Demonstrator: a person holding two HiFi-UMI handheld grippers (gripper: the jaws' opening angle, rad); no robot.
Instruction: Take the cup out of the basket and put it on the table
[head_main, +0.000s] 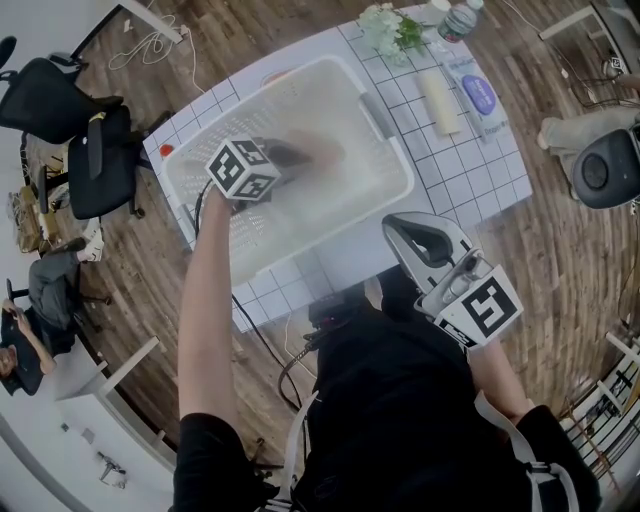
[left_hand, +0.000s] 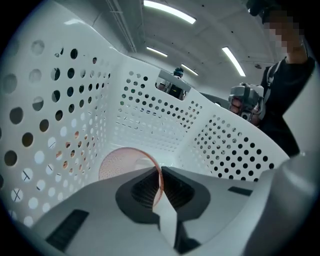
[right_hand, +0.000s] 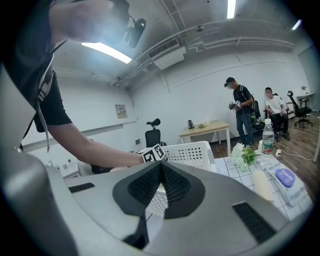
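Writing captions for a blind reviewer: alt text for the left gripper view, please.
The left gripper is shut on the rim of a translucent pink cup inside a white perforated basket. A person in black stands beyond its right wall.

White gridded table (head_main: 497, 168), perforated basket (head_main: 404, 180) set centrally; right of the basket, flowers (head_main: 391, 29), bottle (head_main: 459, 18), cream roll (head_main: 440, 101), blue-labelled pack (head_main: 479, 95).

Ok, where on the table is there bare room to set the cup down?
Bare table lies between the basket, the roll and the table's near right corner; a narrower strip runs along the basket's near side. The far corner, with flowers and bottle, is crowded.
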